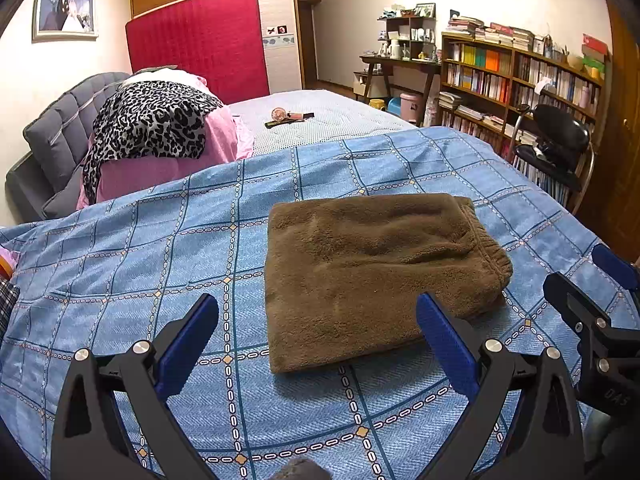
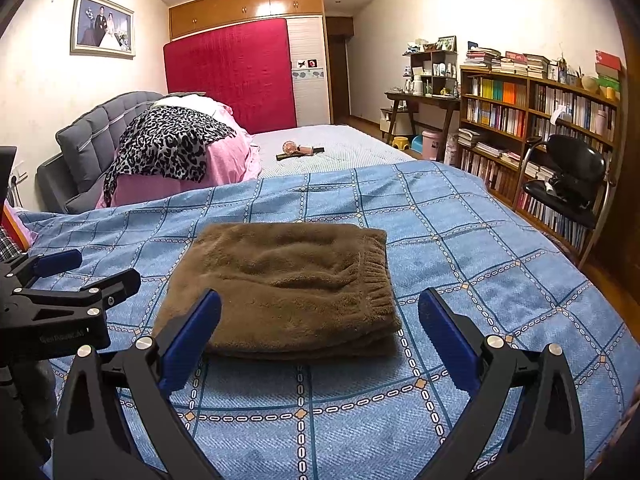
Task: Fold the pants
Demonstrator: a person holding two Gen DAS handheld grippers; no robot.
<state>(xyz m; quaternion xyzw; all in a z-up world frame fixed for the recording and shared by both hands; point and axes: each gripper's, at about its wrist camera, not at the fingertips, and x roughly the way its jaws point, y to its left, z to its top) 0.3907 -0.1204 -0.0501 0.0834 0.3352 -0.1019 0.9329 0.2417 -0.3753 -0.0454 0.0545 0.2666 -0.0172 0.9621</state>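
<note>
Brown fleece pants (image 1: 372, 276) lie folded into a flat rectangle on the blue checked bedspread (image 1: 140, 264), elastic waistband at the right edge. My left gripper (image 1: 318, 312) hovers open just in front of the pants, nothing between its blue pads. In the right wrist view the same folded pants (image 2: 288, 284) sit ahead of my right gripper (image 2: 320, 312), which is also open and empty. The right gripper (image 1: 600, 280) shows at the right edge of the left wrist view; the left gripper (image 2: 68, 276) shows at the left edge of the right wrist view.
Beyond the bedspread (image 2: 480, 260) lie a pink quilt with a leopard-print cloth (image 1: 152, 120) and a small fan (image 1: 286, 117) on the mattress. A black chair (image 1: 556, 148) and bookshelves (image 1: 516, 80) stand to the right of the bed.
</note>
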